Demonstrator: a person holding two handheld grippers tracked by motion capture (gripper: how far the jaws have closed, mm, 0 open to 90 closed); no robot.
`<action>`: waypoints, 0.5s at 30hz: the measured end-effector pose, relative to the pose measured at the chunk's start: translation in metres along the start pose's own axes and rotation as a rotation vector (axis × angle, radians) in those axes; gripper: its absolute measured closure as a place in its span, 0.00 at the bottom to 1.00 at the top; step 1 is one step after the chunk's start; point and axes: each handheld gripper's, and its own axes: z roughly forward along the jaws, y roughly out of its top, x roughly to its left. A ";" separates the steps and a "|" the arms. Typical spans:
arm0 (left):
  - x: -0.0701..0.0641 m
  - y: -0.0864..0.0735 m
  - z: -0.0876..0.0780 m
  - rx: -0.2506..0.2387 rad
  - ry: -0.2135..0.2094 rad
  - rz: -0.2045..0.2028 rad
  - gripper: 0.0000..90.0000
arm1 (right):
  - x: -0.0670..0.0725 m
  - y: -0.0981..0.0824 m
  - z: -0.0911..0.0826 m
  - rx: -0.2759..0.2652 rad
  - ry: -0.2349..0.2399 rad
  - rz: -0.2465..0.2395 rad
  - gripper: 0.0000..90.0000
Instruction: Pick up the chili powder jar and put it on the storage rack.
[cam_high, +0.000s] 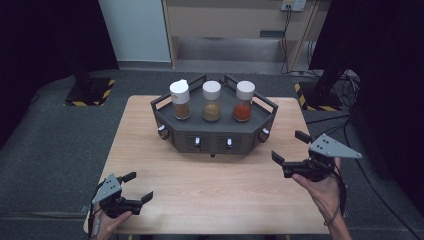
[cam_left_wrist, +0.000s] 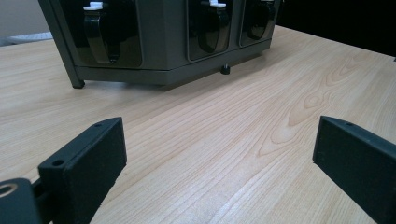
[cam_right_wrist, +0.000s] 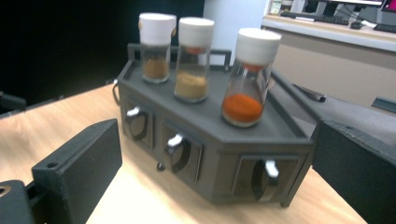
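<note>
1. Jaws of both the left gripper (cam_high: 135, 186) and right gripper (cam_high: 292, 147) stand wide, empty, presumably poised to begin.
2. Table (cam_high: 150, 150): bare wood beneath both jaw pairs.
3. Dark rack (cam_high: 215, 136), ahead of the jaws: four front drawers with pale pulls.
4. Three white-capped jars (cam_high: 212, 101) stand upright on top, holding brown, tan and red powders.

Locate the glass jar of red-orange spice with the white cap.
In the high view the glass jar of red-orange spice stands upright on the dark grey rack, at the row's right end, beside the jar of tan spice.
</note>
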 end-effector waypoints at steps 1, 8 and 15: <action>0.000 0.000 0.000 0.003 0.000 0.001 0.02 | 0.002 -0.004 -0.002 0.000 -0.005 -0.003 0.02; 0.000 0.000 0.000 0.003 -0.001 0.001 0.02 | 0.008 -0.028 -0.008 0.011 0.001 0.021 0.02; 0.000 0.001 0.000 0.005 0.000 0.003 0.02 | 0.010 -0.053 -0.016 0.025 -0.016 0.064 0.03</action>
